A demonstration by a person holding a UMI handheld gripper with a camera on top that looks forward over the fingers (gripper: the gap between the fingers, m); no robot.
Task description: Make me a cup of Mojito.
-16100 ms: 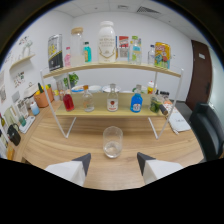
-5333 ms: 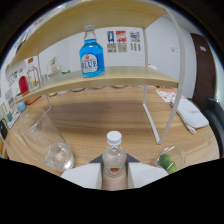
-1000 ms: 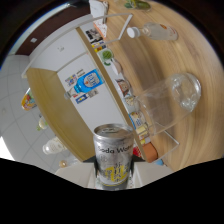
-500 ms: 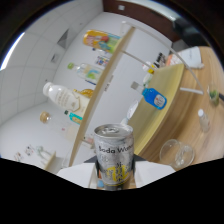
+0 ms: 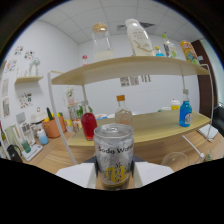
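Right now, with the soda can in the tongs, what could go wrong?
The soda can is gripped low, so it may tip or slip if you tilt it quickly. The glass sits low beside the tongs, mostly out of sight, so a blind pour could miss it or knock it.

My gripper has its fingers clamped on the soda water can, but the can's base and the fingertips themselves are lost in the dark band below, and the small print on its yellow lower label is too blurred for me to read. The empty glass beyond the can shows only its rim, the rest cut off by the same band. The papers pinned on the far wall and the labels of the top-shelf bottles are too small to make out.
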